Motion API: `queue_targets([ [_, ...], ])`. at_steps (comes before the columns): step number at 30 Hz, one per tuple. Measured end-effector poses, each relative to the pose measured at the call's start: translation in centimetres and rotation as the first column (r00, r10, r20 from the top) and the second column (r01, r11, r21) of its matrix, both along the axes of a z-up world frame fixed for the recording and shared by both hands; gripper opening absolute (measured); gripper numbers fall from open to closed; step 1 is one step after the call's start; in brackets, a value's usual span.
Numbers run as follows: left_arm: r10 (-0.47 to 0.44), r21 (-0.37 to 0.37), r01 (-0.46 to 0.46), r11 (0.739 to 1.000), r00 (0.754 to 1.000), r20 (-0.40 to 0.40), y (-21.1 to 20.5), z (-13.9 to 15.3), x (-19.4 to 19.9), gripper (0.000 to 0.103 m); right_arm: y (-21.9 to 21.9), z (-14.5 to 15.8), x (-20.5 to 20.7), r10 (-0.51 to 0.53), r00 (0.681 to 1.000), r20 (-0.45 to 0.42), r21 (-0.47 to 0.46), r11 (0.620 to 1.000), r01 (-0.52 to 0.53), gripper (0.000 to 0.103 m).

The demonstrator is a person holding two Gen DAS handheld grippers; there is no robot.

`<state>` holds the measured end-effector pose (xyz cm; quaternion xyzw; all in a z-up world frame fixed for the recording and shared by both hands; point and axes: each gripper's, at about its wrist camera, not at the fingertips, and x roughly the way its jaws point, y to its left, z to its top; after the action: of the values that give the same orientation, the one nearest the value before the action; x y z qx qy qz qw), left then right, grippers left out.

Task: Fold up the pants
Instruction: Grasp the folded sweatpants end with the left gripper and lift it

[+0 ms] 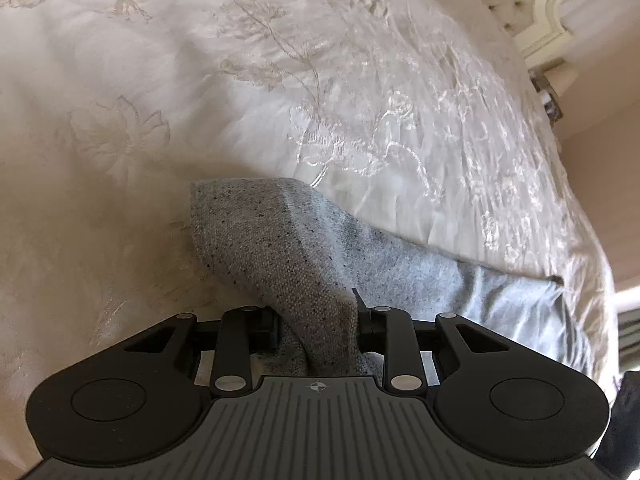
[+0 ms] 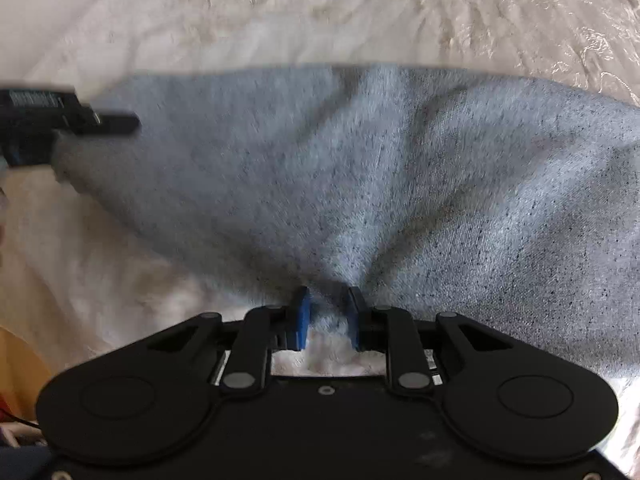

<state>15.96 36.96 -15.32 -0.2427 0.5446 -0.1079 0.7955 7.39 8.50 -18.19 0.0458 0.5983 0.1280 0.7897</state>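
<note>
Both grippers pinch the heathered grey knit pants (image 2: 360,168) stretched over the cream embroidered bedspread (image 1: 280,80), left gripper (image 1: 318,320) and right gripper (image 2: 326,316) at opposite ends of their long axis.

Soft daylight overall, pretty bright. In the left view the bedspread (image 1: 400,128) throws shiny glare off its embroidery on the right side, while the left side sits dimmer and smeared. Right view is motion-blurred all over, especially the pants (image 2: 360,168). Heavy fisheye bending at the edges, dark corners.
</note>
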Motion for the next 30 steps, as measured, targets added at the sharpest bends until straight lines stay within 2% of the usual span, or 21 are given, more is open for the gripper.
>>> queue_targets([
  [3, 0.003, 0.0, -0.003, 1.0, 1.0, 0.013, 0.1, 0.5, -0.2, 0.028, -1.2, 1.7, 1.3, -0.041, 0.996, 0.081, 0.007, 0.999, 0.041, 0.023],
  [7, 0.001, -0.001, -0.001, 1.0, 1.0, 0.027, -0.1, 1.1, -0.2, 0.028, -2.0, 1.4, 5.6, -0.082, 0.99, 0.117, 0.004, 0.997, 0.083, 0.023],
  [9, 0.007, 0.001, -0.007, 1.0, 0.999, 0.039, -0.3, 1.6, -0.2, 0.028, -1.9, 0.2, 7.9, -0.082, 0.99, 0.116, -0.031, 0.996, 0.086, 0.023],
  [12, 0.015, -0.004, -0.015, 1.0, 0.998, 0.059, -0.6, 2.4, -0.5, 0.028, -2.3, -2.6, 11.4, -0.119, 0.991, 0.056, -0.05, 0.991, 0.122, 0.019],
  [15, 0.026, -0.004, -0.026, 1.0, 0.996, 0.083, -1.2, 3.4, -0.6, 0.028, -2.1, -2.6, 12.5, -0.092, 0.993, 0.072, -0.052, 0.994, 0.096, 0.019],
  [18, 0.046, -0.019, -0.044, 0.999, 0.991, 0.123, -2.1, 5.3, -0.9, 0.028, -2.8, -0.4, 11.1, -0.067, 0.987, 0.145, -0.008, 0.998, 0.069, 0.022],
  [20, 0.047, -0.012, -0.046, 0.999, 0.987, 0.153, -3.1, 6.9, -1.1, 0.028, -3.8, 0.6, 9.1, -0.058, 0.987, 0.153, 0.039, 0.998, 0.052, 0.023],
  [22, 0.045, -0.005, -0.045, 0.999, 0.981, 0.19, -4.5, 8.8, -1.4, 0.028, -4.8, 0.6, 6.4, -0.044, 0.991, 0.126, 0.079, 0.996, 0.034, 0.023],
  [26, 0.014, 0.022, -0.02, 1.0, 0.967, 0.254, -9.1, 12.2, -1.8, 0.028, -4.9, -2.1, 1.4, 0.054, 0.998, -0.017, 0.119, 0.992, -0.051, 0.023],
  [28, -0.028, 0.062, 0.011, 0.998, 0.959, 0.281, -12.6, 13.6, -1.9, 0.028, -5.7, -1.5, -0.5, 0.097, 0.995, -0.005, 0.145, 0.985, -0.096, 0.023],
  [30, -0.077, 0.074, 0.058, 0.996, 0.952, 0.295, -16.8, 14.2, -1.7, 0.028, -8.0, -0.4, -1.5, 0.046, 0.999, 0.007, 0.202, 0.978, -0.047, 0.022],
])
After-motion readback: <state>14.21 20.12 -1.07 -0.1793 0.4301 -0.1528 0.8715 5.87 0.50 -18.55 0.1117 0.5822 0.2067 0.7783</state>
